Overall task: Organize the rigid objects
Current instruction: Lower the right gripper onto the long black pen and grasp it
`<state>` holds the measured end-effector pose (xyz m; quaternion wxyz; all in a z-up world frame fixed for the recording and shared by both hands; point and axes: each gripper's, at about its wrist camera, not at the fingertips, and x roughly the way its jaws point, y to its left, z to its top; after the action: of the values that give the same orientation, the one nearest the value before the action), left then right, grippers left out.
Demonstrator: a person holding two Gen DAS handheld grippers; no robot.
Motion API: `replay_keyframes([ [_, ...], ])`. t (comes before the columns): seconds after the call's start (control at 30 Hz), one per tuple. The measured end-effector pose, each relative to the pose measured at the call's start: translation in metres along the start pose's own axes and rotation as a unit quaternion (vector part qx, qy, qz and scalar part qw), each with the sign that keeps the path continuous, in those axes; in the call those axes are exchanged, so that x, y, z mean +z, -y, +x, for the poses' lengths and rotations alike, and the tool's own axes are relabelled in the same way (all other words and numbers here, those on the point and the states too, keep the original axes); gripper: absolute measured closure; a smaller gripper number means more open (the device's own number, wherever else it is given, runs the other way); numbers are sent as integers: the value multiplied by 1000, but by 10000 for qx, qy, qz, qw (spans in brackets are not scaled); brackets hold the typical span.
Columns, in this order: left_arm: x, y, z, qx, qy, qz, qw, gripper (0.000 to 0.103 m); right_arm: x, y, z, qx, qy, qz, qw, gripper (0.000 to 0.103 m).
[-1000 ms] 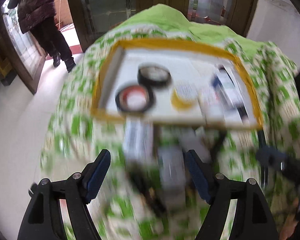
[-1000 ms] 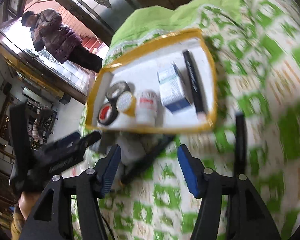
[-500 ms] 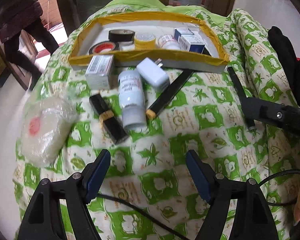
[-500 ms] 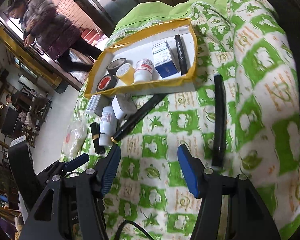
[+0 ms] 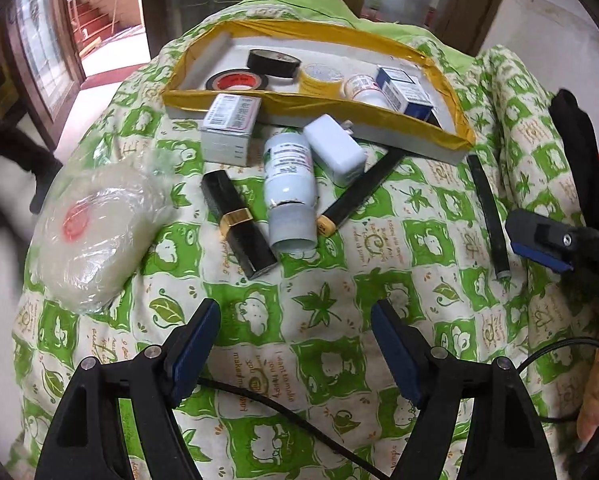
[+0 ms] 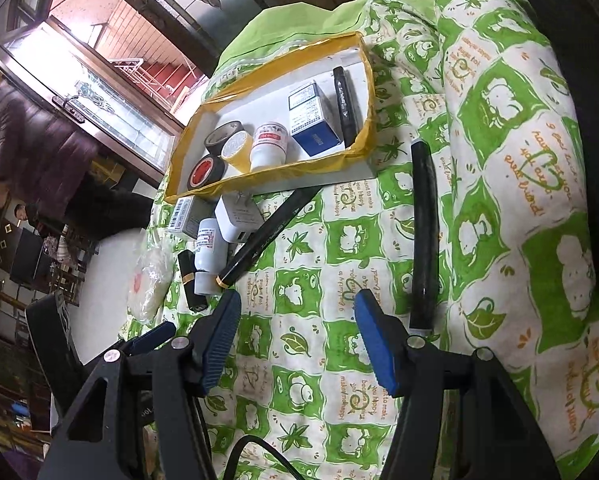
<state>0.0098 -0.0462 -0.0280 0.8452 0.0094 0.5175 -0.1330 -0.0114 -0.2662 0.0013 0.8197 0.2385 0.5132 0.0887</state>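
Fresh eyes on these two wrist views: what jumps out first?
The yellow-rimmed tray at the far side of the green patterned cloth, already holding tape rolls, a small jar and a blue box. Just in front of it lies a loose cluster: white bottle, charger, lipstick. Both tongs hang open and empty.

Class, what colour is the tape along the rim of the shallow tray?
Yellow-gold tape, clearest in the left wrist view.
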Motion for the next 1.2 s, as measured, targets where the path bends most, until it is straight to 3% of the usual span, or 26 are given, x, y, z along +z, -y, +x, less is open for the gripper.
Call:
replay_keyframes([
  [0.5, 0, 5, -3, 87, 97, 129, 9998, 22, 1, 0, -4, -33, 16, 25, 10000, 45],
  [0.67, 1, 6, -3, 68, 103, 148, 9998, 22, 14, 16, -13, -201, 66, 249, 9995, 45],
  [0.9, 0, 8, -3, 72, 123, 194, 9997, 22, 21, 34, -15, -184, -53, 502, 9986, 54],
  [1.07, 1, 7, -3, 54, 120, 166, 9998, 22, 24, 38, -14, -333, -166, 475, 9982, 73],
  [1.2, 0, 8, -2, 54, 108, 196, 9997, 22, 28, 42, -5, -621, -274, 444, 9967, 81],
])
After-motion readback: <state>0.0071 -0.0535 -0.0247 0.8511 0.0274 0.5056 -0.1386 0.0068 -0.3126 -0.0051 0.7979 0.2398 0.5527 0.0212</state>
